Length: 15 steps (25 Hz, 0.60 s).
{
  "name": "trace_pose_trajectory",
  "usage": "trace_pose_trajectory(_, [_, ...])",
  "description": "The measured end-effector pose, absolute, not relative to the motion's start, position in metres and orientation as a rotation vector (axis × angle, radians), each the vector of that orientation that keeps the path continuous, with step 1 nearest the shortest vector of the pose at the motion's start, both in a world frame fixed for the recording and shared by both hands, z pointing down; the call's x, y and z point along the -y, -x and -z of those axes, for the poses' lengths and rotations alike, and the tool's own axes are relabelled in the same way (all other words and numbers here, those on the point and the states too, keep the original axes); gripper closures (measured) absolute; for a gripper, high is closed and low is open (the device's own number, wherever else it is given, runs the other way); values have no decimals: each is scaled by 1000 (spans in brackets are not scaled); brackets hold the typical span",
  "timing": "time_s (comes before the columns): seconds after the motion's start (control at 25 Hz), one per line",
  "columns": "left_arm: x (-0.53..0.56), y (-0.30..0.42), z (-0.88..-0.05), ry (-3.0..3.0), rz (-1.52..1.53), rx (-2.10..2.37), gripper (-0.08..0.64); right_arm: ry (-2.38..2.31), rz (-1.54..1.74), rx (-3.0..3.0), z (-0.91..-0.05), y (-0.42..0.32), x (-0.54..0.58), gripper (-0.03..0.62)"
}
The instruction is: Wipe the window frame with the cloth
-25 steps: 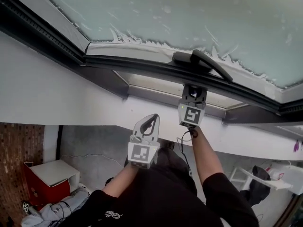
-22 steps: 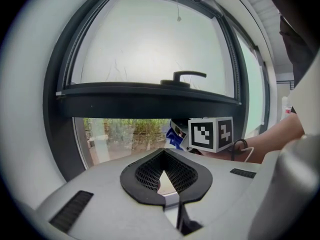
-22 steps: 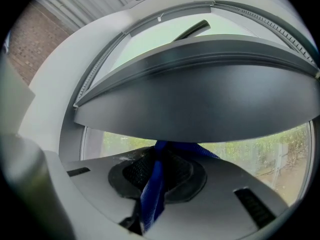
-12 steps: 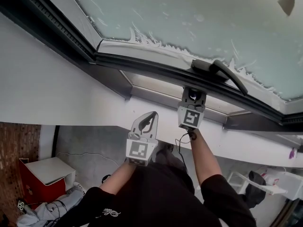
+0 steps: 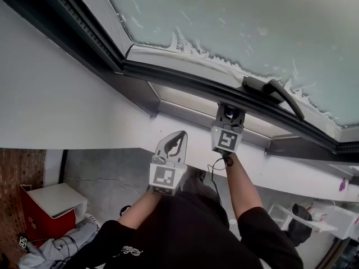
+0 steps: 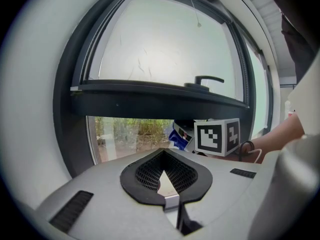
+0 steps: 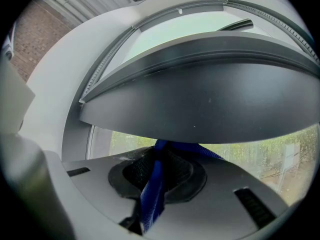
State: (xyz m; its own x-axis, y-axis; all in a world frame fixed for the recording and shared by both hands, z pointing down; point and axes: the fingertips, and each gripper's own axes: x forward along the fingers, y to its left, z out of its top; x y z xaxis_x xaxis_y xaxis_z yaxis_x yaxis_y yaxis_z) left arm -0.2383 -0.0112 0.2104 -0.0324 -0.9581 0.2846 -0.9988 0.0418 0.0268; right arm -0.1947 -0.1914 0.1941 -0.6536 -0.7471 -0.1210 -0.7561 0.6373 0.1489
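Wiping seems barely begun: my right hand-held gripper (image 7: 160, 158) pinches the blue fabric cloth (image 7: 151, 194) at the dark window frame (image 7: 210, 99); my left hand-held gripper (image 6: 164, 173) is pressed together, empty.

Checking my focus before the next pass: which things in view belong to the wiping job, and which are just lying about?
Job:
- blue fabric cloth, clamped in right gripper
- dark metal window frame

Lying about:
- red-and-white box
- grey heap of clothes
- black window handle
- left gripper, shut and empty
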Motion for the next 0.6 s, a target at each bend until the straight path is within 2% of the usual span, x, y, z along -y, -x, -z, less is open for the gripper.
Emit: trace_pose_trajectory(0.6, [3,273,-210,-2005,-255,2097,554,1264,-295,-2812,-195,234,180,552])
